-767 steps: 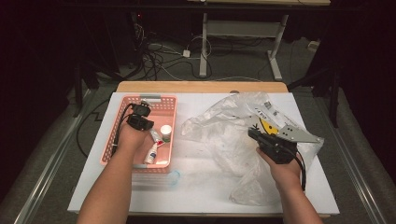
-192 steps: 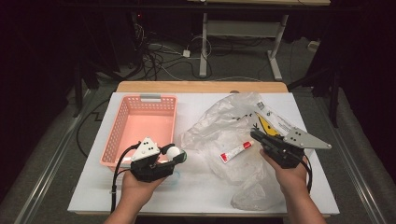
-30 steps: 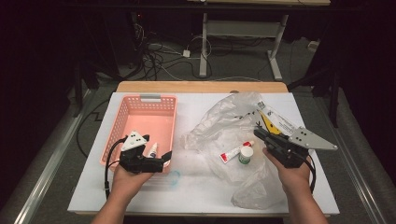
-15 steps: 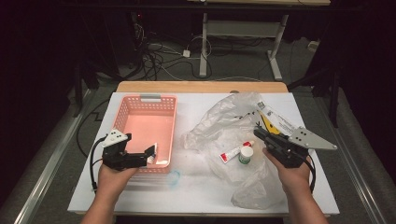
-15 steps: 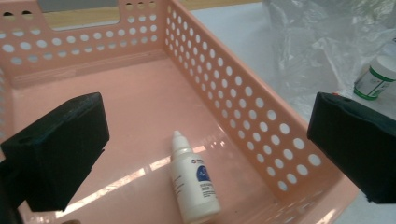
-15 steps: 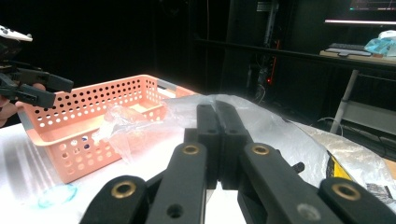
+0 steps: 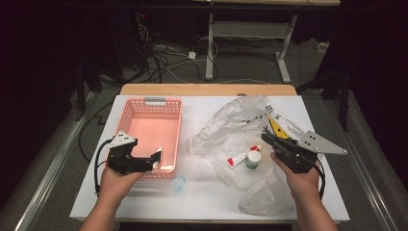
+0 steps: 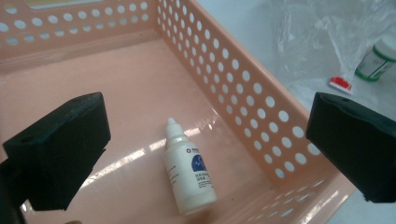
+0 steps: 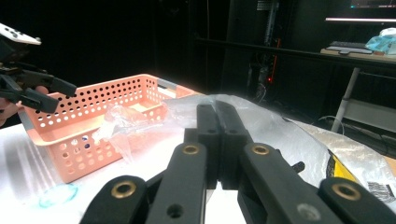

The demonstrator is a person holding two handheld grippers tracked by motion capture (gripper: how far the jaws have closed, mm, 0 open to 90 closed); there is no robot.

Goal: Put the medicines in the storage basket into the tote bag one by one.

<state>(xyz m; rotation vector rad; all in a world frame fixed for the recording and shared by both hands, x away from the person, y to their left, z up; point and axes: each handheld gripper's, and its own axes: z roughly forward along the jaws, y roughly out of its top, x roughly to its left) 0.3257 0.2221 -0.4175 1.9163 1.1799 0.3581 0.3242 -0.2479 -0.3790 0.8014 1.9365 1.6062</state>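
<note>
One pink basket (image 7: 146, 126), one white dropper bottle (image 8: 189, 173) between the left tongs' (image 8: 205, 149) jaws, one green-labelled bottle (image 7: 252, 159) and one red-capped tube (image 7: 239, 158) just left of the right tongs (image 7: 269, 139), one clear plastic bag (image 7: 226, 130).

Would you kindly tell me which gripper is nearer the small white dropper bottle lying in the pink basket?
Left. The left gripper hangs open just above the dropper bottle in the basket; the right gripper is across the table by the plastic bag.
</note>
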